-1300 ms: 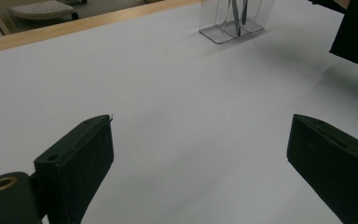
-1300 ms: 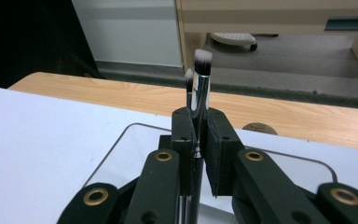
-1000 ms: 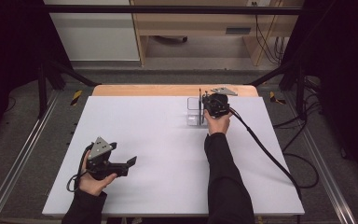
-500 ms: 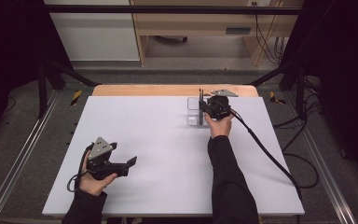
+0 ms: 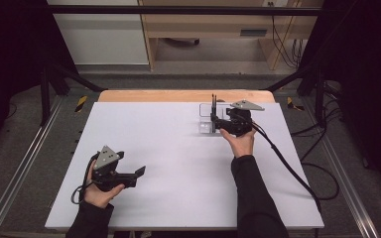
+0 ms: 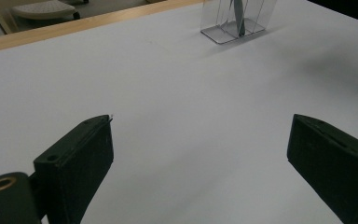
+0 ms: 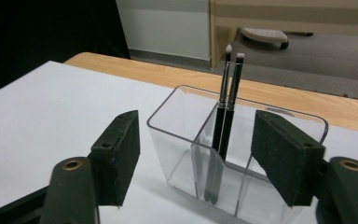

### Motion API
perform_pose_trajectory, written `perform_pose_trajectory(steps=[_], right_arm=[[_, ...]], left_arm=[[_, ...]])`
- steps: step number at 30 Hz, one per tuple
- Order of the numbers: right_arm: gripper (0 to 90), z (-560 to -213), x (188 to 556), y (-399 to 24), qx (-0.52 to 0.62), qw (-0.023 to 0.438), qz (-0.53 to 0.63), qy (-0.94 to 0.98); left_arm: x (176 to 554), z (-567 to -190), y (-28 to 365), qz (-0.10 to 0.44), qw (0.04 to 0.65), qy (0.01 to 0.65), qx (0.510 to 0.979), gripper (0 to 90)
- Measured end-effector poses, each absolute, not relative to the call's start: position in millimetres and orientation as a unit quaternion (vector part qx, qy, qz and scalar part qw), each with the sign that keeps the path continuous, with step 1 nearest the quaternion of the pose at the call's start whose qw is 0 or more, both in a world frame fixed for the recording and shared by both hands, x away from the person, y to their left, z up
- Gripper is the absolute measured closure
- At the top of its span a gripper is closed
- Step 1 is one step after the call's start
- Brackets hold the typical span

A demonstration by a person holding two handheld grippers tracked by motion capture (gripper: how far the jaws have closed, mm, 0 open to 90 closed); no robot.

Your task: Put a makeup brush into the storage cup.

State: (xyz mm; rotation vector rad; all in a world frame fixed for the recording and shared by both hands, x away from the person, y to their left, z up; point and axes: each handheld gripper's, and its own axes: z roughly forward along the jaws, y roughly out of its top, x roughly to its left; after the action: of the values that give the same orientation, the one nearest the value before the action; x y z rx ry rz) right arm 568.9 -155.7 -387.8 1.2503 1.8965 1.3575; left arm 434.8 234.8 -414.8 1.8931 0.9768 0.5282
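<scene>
Makeup brushes [image 7: 226, 102], two slim black ones with pale tips, stood nearly upright and touching each other in a clear plastic organizer [image 7: 200, 154] at the far right of the white tabletop [image 5: 178, 163], close to its wooden far edge [image 5: 178, 95]. They looked very light and stiff, with smooth thin handles that could slide or roll between flat pads; a hold on the bare stretch of handle above the organizer's rim, below the bristles, seemed the safest. The organizer itself appeared light, hard and slick, likely to skid or tip if nudged, and its thin dividers left little room beside the brushes. The right gripper [image 7: 196, 154] hung just in front of it, its fingers [image 7: 119, 154] having just been opening, now spread apart with nothing pressed between them and the organizer seen through the gap. The left gripper [image 5: 140, 173] rested at the near left, well apart, its fingers [image 6: 81, 163] wide and empty over bare tabletop. That surface was matte, flat and uncluttered. Beyond it lay a grey floor, pale wooden furniture [image 5: 218, 25], cables [image 5: 285, 34] and dark curtains on both sides.
</scene>
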Motion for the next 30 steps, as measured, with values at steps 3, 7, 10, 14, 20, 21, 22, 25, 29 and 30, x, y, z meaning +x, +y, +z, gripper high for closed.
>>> perform_pose_trajectory(steps=[3, 7, 10, 14, 20, 21, 22, 25, 29, 30], right_arm=[[24.5, -385, 560, -157, 0.451, 0.236, 0.505, 0.697], [18.3, -381, 548, -159, 0.444, 0.235, 0.504, 0.702], [15.0, -379, 538, -160, 0.438, 0.232, 0.509, 0.704], [10.6, -374, 526, -164, 0.432, 0.223, 0.520, 0.703], [7.7, -372, 508, -171, 0.420, 0.220, 0.526, 0.706], [7.4, -372, 506, -171, 0.418, 0.222, 0.524, 0.708], [7.4, -371, 503, -172, 0.415, 0.222, 0.524, 0.710], [7.4, -371, 495, -176, 0.408, 0.217, 0.532, 0.709], [7.3, -371, 484, -179, 0.400, 0.213, 0.537, 0.711], [7.3, -372, 481, -180, 0.399, 0.213, 0.539, 0.710]], left_arm=[[435, -415, 235, 0.215, 0.455, 0.397, 0.767, 6.3], [435, -415, 235, 0.213, 0.456, 0.397, 0.768, 6.1], [435, -415, 235, 0.213, 0.455, 0.396, 0.768, 6.1], [435, -415, 235, 0.214, 0.456, 0.396, 0.768, 6.1], [434, -415, 235, 0.214, 0.457, 0.394, 0.768, 6.0], [434, -415, 235, 0.214, 0.457, 0.393, 0.768, 6.0], [434, -415, 235, 0.215, 0.457, 0.393, 0.768, 6.0], [434, -415, 235, 0.215, 0.458, 0.394, 0.767, 6.0], [434, -416, 236, 0.214, 0.458, 0.394, 0.767, 6.1], [434, -416, 236, 0.214, 0.458, 0.394, 0.768, 6.0]])
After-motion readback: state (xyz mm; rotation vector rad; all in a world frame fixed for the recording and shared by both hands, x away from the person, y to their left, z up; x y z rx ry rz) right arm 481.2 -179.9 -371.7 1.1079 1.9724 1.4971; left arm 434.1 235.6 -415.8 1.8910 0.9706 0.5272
